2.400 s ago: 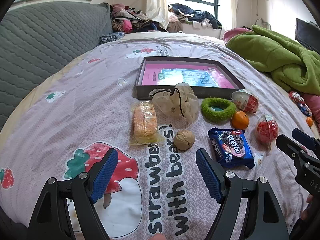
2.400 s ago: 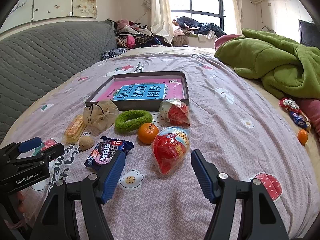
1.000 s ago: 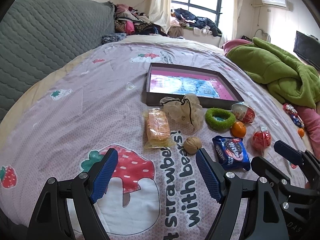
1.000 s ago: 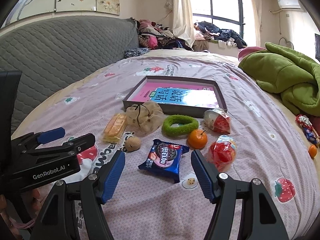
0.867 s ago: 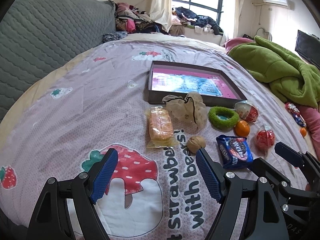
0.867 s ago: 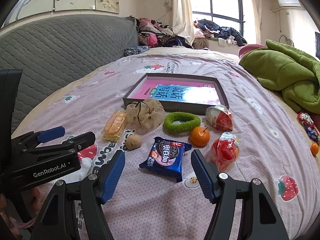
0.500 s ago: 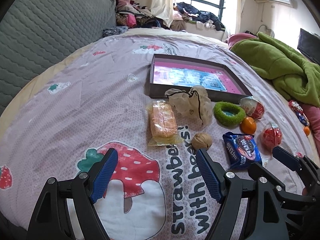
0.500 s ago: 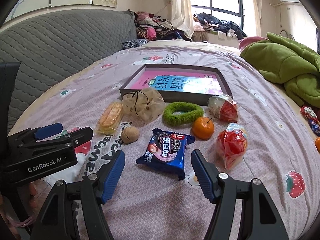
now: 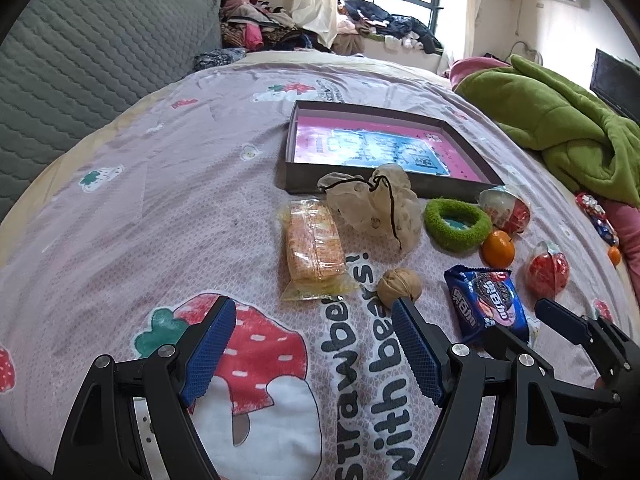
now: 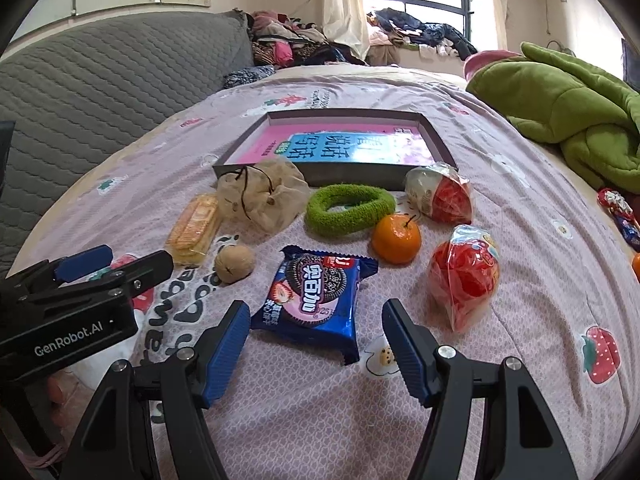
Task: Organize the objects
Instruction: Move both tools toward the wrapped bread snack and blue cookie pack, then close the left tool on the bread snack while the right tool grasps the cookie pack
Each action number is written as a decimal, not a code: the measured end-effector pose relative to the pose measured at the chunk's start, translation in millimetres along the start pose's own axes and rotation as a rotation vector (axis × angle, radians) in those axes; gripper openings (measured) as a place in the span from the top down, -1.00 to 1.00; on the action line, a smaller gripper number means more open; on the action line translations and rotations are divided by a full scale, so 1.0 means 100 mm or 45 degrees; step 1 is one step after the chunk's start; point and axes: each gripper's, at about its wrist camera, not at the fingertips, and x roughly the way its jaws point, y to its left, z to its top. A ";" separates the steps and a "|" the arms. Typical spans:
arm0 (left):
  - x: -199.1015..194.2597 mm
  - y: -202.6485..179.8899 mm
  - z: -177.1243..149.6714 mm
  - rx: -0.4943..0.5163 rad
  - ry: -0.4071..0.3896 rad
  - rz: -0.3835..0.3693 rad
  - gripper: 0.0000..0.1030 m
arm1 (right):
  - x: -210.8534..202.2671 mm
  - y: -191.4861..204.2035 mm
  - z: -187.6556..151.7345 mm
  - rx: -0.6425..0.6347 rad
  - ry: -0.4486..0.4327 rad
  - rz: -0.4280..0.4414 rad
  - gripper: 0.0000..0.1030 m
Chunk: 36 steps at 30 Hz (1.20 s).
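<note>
Snacks and small things, spread on the pink printed bedspread point(image 10: 520, 216) in a loose band just before the shallow dark box point(image 10: 348, 176) with its pink and blue sheet inside. Blue cookie packet point(image 10: 316, 300) flat, directly ahead of the right gripper point(image 10: 316, 344), jaws spread wide and empty, packet's near edge between the blue pads but not touched. Walnut point(image 9: 399, 285) just past the right-hand pad of the left gripper point(image 9: 316, 344), also wide open, nothing held. Yellow cracker pack point(image 9: 314, 240) beyond the walnut, beige drawstring pouch point(image 9: 374, 206) against the box's front wall. Green ring point(image 10: 349, 208) beside the pouch, orange point(image 10: 396, 238) near it, two red wrapped sweets point(image 10: 464, 276) toward the right edge.
</note>
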 end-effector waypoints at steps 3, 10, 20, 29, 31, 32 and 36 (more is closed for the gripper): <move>0.06 0.00 0.03 -0.001 0.013 0.000 -0.57 | 0.05 0.00 0.00 0.006 0.009 -0.017 -0.32; 0.19 -0.01 0.10 -0.003 0.030 0.005 -0.57 | 0.13 0.03 0.03 0.010 0.019 -0.008 -0.32; 0.41 0.00 0.25 -0.016 0.052 0.027 -0.57 | 0.28 0.05 0.04 0.037 0.061 0.003 -0.32; 0.67 0.09 0.37 -0.056 0.096 0.019 -0.57 | 0.38 0.08 0.03 0.048 0.088 -0.016 -0.33; 0.72 0.10 0.38 -0.055 0.105 0.020 -0.57 | 0.39 0.09 0.03 0.043 0.088 -0.021 -0.33; 0.75 0.10 0.39 -0.051 0.108 0.022 -0.57 | 0.40 0.10 0.03 0.036 0.089 -0.025 -0.34; 0.84 0.11 0.42 -0.043 0.121 0.031 -0.57 | 0.44 0.11 0.04 0.020 0.096 -0.034 -0.37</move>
